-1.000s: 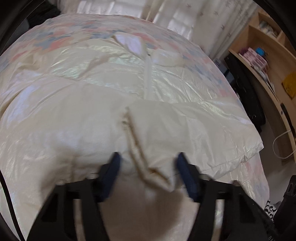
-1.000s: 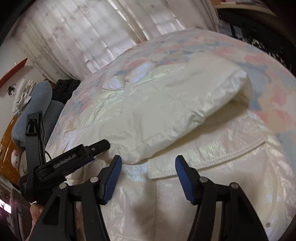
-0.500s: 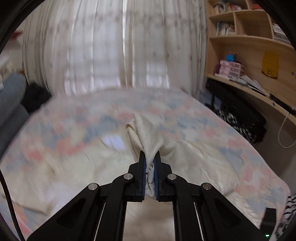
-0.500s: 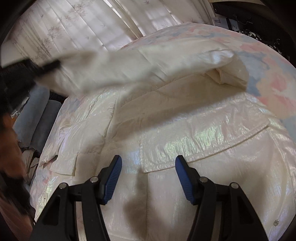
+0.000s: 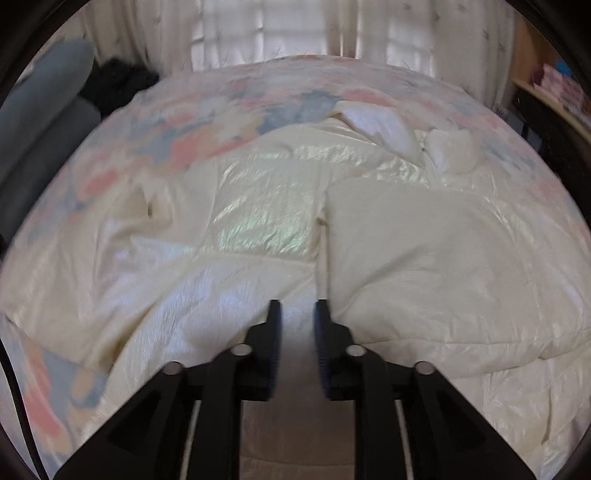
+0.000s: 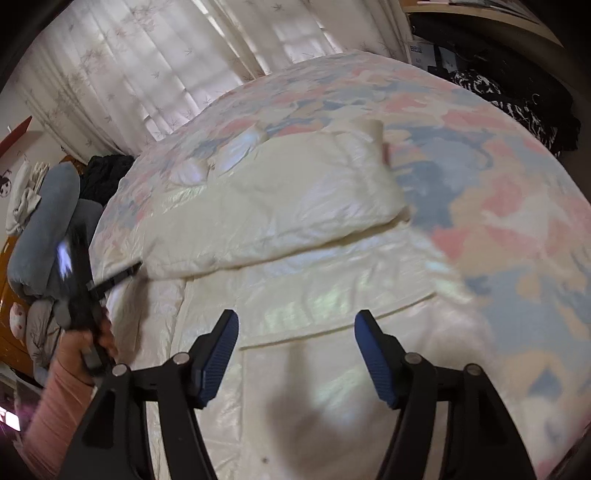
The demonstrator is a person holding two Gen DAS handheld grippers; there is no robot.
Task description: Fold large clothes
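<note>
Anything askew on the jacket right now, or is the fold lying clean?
One sleeve lies folded across the cream jacket; the other side is still spread out and rumpled on the floral bedspread. No damage visible.

The left claw (image 5: 297,314) hangs over a cream puffer jacket (image 5: 258,229) spread on a bed (image 5: 184,122) with a pastel patterned cover; its jaws are opening, a narrow gap between the blue pads, nothing gripped; a sleeve (image 5: 443,266) lies folded across the jacket just right of the claw; the collar (image 5: 376,125) sits far ahead, slightly right; white curtains (image 5: 295,29) hang beyond the bed.
</note>
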